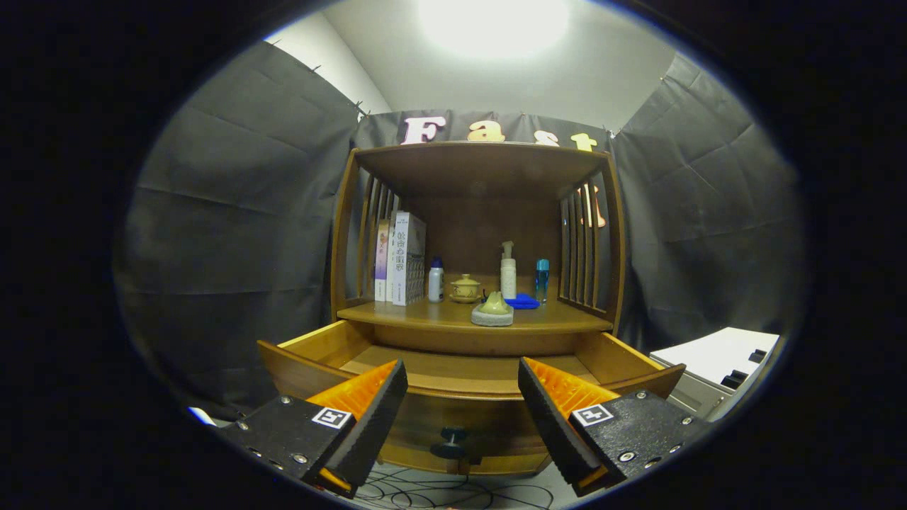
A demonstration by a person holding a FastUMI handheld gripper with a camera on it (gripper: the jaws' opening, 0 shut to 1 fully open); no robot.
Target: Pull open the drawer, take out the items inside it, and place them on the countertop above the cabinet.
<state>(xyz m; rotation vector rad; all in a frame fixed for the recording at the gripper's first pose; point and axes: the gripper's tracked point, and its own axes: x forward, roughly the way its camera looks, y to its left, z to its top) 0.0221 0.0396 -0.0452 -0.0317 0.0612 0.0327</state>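
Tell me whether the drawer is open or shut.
Open: the drawer is pulled out under the countertop, beyond the gripper's spread, empty fingers.

Your cabinet (482,166) and open drawer (319,347) are smooth, satiny wood. At twelve o'clock on the countertop (439,312): glossy plastic bottles (508,273), paper books (405,258). Gripper (462,386) fingers spread, ribbed.

Drawer (312,347) pulled out below countertop (553,322), beyond spread fingers (386,404)
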